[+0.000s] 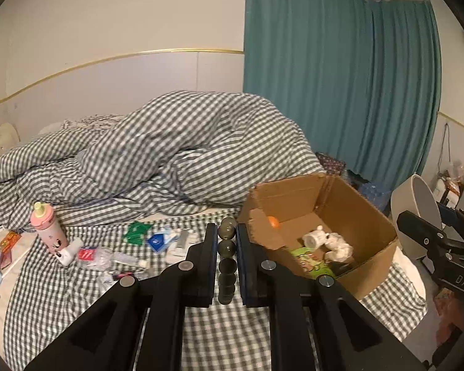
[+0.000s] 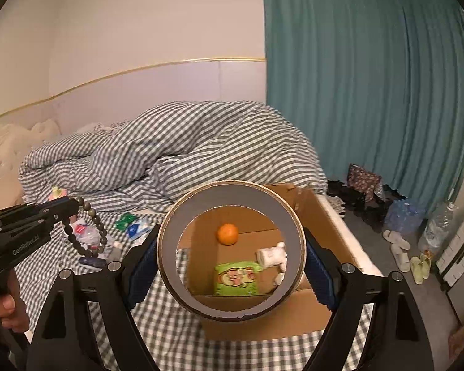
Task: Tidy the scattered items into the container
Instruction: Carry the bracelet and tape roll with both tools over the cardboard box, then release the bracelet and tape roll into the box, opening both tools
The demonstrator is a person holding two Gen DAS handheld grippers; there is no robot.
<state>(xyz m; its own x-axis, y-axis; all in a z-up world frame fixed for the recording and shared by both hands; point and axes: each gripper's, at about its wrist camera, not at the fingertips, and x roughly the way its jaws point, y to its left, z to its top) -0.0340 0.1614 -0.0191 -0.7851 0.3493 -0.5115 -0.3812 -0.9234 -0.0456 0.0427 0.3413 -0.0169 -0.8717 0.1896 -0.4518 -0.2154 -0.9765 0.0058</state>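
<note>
Your bed (image 1: 77, 278) fills most of both views, spread with a grey-and-white check sheet, and a rumpled duvet (image 1: 176, 151) in the same check is heaped toward the headboard. Teal curtains (image 1: 340, 77) hang beyond it on the right.

The cardboard box (image 1: 365, 216) sits open on the bed's near right part, flaps up. Inside it lie an orange (image 2: 228, 233), a green packet (image 2: 236, 279) and a white crumpled item (image 2: 272, 256).

Your right claw (image 2: 232, 266) points forward and slightly down at the box, jaws spread wide and pressed on either side of a tape roll (image 2: 232, 191). The roll stands on edge facing the camera, so you look through its hole into the box. It hangs above the box's near wall.

Your left claw (image 1: 226, 238) points down across the bed just left of the box, jaws narrow and pinched on a string of dark beads (image 1: 226, 247). In the right wrist view the bead loop hangs from the claw tip, clear of the sheet, and your left hand (image 2: 10, 309) wraps the grip from below.

Scattered items remain on the sheet left of the box: a pink bottle (image 1: 46, 225) standing upright, green sachets (image 1: 136, 232), a blue-and-white packet (image 1: 157, 241), and clear wrappers (image 1: 105, 256).
</note>
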